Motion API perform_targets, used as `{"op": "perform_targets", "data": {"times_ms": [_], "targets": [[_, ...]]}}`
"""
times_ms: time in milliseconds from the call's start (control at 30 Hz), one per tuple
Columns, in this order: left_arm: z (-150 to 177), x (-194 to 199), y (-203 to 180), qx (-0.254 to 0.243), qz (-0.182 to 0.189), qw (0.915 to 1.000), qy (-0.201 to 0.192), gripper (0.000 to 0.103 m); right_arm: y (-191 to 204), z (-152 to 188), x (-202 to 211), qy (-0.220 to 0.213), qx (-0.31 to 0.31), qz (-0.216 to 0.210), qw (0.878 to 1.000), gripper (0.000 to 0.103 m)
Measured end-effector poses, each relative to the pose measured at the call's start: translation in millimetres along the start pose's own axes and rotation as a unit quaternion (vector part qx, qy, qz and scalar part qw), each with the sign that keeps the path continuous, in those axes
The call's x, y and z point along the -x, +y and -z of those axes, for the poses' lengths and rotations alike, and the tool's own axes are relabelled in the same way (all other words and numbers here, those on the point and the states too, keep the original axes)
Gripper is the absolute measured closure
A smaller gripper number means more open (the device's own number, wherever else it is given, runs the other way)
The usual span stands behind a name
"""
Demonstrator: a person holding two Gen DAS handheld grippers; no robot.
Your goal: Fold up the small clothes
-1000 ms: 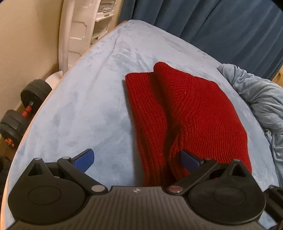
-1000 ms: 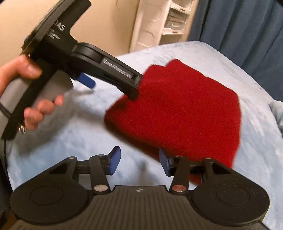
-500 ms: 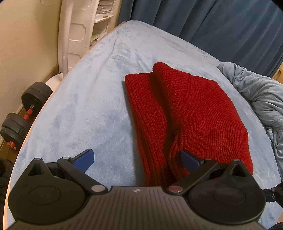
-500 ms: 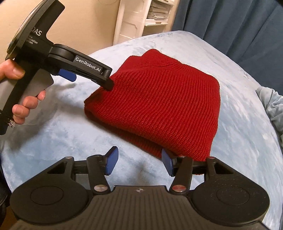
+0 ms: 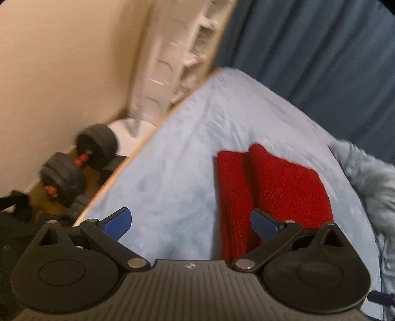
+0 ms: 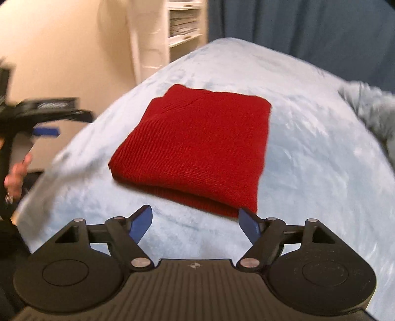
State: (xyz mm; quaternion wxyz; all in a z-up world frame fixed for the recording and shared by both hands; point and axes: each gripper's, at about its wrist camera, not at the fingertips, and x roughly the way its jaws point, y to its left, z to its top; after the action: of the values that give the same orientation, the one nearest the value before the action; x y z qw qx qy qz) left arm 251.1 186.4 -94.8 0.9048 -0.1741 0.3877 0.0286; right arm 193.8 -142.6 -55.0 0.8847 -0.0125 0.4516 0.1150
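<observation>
While both tools hang over the bed (image 6: 308, 153), the red knit (image 6: 197, 145) lies folded on the pale blue cover, near the middle of it. Seen from the right side, it is a neat flat square with the thick folded edge on its near side. Seen from the left side, one layer sits on top of another, and a strip of the lower layer shows along the left.

The right hand-held gripper (image 6: 196, 222) has its blue fingers (image 6: 142, 221) wide apart, and they have just been opening. Nothing is between them but bare cover. The right finger tip looks to be just beside the near right corner of the knit, but I cannot tell if it touches.

The left hand-held gripper (image 5: 190, 221) also has its fingers (image 5: 118, 219) wide apart, with nothing held. Its right finger shows in front of the near end of the knit. From the right side you can see this tool off to the far left, blurred, with a hand (image 6: 16, 177) on its grip.

A crumpled grey-blue cloth (image 5: 370, 177) lies at the right edge of the bed. Left of the bed, a dumbbell (image 5: 79, 163) sits on the floor. A white shelf (image 6: 182, 22) stands at the far end, next to a dark blue curtain (image 6: 308, 27).
</observation>
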Motion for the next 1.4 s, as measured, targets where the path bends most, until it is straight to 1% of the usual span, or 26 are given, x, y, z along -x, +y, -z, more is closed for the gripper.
{"op": "perform_targets", "data": {"times_ms": [33, 67, 133, 233, 333, 400, 433, 533, 567, 667, 733, 800, 867, 933, 1000, 1033, 1067, 1100, 1133, 1167, 1233, 1267, 1300, 1333, 1367, 1400], "targets": [[4, 8, -1, 0.009, -0.004, 0.9999, 0.002, 0.000, -4, 1, 2, 0.000, -0.009, -0.004, 1.000, 0.023], [7, 14, -3, 0.021, 0.000, 0.9997, 0.009, 0.000, -8, 1, 4, 0.000, -0.017, -0.008, 1.000, 0.022], [18, 21, -5, 0.054, 0.027, 0.9975, 0.037, 0.000, -15, 2, 7, 0.001, -0.026, -0.018, 0.999, 0.022], [35, 20, -14, 0.097, 0.060, 0.9909, 0.072, 0.000, -29, -5, 7, -0.002, -0.030, -0.029, 0.999, 0.022], [49, 4, -27, 0.126, 0.087, 0.9830, 0.102, 0.000, -56, -32, 2, -0.015, -0.046, -0.043, 0.998, 0.022], [57, -12, -34, 0.150, 0.102, 0.9767, 0.115, 0.000, -85, -62, -11, -0.021, -0.080, -0.061, 0.995, 0.019], [60, -22, -37, 0.163, 0.101, 0.9738, 0.122, 0.000, -100, -76, -21, -0.020, -0.098, -0.069, 0.993, 0.017], [69, -48, -46, 0.191, 0.094, 0.9678, 0.134, 0.000, -147, -125, -71, 0.000, -0.156, -0.099, 0.983, 0.015], [69, -56, -47, 0.198, 0.093, 0.9661, 0.136, 0.000, -163, -142, -94, 0.010, -0.177, -0.102, 0.979, 0.015], [71, -79, -46, 0.225, 0.083, 0.9610, 0.139, 0.000, -190, -180, -154, 0.027, -0.213, -0.097, 0.972, 0.015], [73, -93, -42, 0.242, 0.073, 0.9576, 0.139, 0.000, -198, -199, -195, 0.030, -0.215, -0.092, 0.972, 0.015], [72, -99, -37, 0.252, 0.071, 0.9563, 0.131, 0.000, -204, -211, -237, 0.043, -0.213, -0.085, 0.972, 0.015], [70, -100, -32, 0.261, 0.069, 0.9555, 0.118, 0.000, -207, -218, -275, 0.063, -0.224, -0.082, 0.969, 0.015], [69, -101, -28, 0.277, 0.065, 0.9518, 0.115, 0.002, -205, -223, -309, 0.083, -0.232, -0.093, 0.965, 0.016], [70, -99, -26, 0.288, 0.053, 0.9499, 0.109, 0.016, -201, -222, -335, 0.108, -0.242, -0.136, 0.955, 0.017], [69, -98, -25, 0.286, 0.046, 0.9507, 0.110, 0.024, -197, -221, -342, 0.119, -0.237, -0.162, 0.950, 0.029], [66, -98, -25, 0.285, 0.040, 0.9512, 0.112, 0.032, -192, -221, -343, 0.111, -0.215, -0.171, 0.955, 0.050], [61, -98, -24, 0.282, 0.040, 0.9518, 0.115, 0.035, -185, -219, -339, 0.101, -0.175, -0.161, 0.966, 0.061], [55, -101, -23, 0.266, 0.042, 0.9555, 0.120, 0.040, -184, -215, -335, 0.100, -0.159, -0.154, 0.970, 0.071], [49, -101, -23, 0.249, 0.043, 0.9597, 0.124, 0.044, -190, -208, -326, 0.094, -0.174, -0.152, 0.968, 0.074], [25, -111, -21, 0.197, 0.050, 0.9700, 0.133, 0.045, -207, -191, -300, 0.080, -0.218, -0.138, 0.963, 0.076], [11, -117, -21, 0.163, 0.055, 0.9757, 0.135, 0.046, -216, -175, -281, 0.065, -0.240, -0.124, 0.961, 0.076], [-9, -129, -24, 0.121, 0.066, 0.9806, 0.140, 0.046, -224, -151, -259, 0.053, -0.270, -0.106, 0.956, 0.076], [-28, -143, -29, 0.076, 0.078, 0.9827, 0.150, 0.046, -230, -123, -237, 0.043, -0.305, -0.087, 0.947, 0.076], [-46, -159, -37, 0.037, 0.089, 0.9820, 0.162, 0.046, -234, -91, -214, 0.031, -0.347, -0.071, 0.935, 0.076], [-64, -178, -48, 0.001, 0.105, 0.9779, 0.181, 0.046, -232, -53, -190, 0.016, -0.392, -0.059, 0.918, 0.076]]}}
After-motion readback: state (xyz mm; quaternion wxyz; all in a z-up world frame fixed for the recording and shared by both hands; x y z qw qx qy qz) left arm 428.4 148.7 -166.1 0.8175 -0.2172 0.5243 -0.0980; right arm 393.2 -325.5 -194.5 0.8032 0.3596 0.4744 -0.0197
